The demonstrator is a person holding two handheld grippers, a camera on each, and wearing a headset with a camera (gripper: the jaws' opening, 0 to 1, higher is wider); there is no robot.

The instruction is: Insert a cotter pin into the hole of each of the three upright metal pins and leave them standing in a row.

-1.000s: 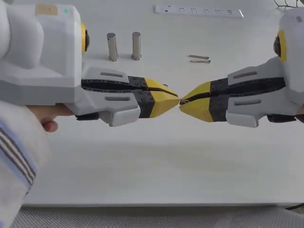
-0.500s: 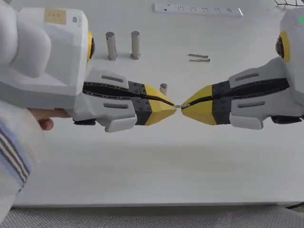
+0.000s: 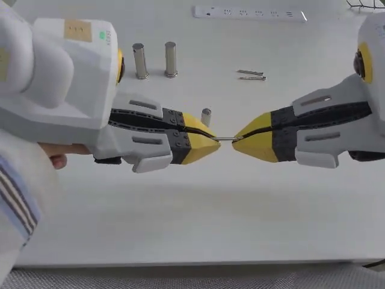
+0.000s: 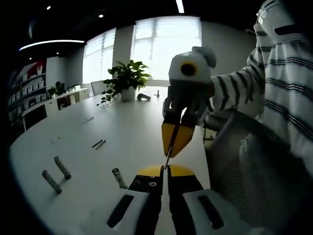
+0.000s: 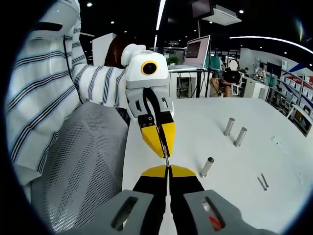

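Note:
A thin cotter pin [image 3: 225,139] spans the small gap between my two grippers above the table. My left gripper [image 3: 216,139] is shut on one end and my right gripper [image 3: 235,139] is shut on the other, tip facing tip. In the left gripper view the cotter pin [image 4: 167,155] runs from my left gripper [image 4: 165,169] up into the right one. One short metal pin [image 3: 206,115] stands just behind the left jaws. Two more metal pins [image 3: 140,60] [image 3: 171,58] stand side by side at the back left.
Two spare cotter pins [image 3: 252,74] lie on the white table [image 3: 198,205] at the back, right of the standing pins. A white power strip [image 3: 246,12] runs along the far edge. A mesh chair [image 5: 83,161] and a person's striped sleeve are close behind the left gripper.
The two grippers have drawn slightly apart, so the cotter pin now shows between their tips. The left gripper dropped a little, uncovering the short metal pin behind it.

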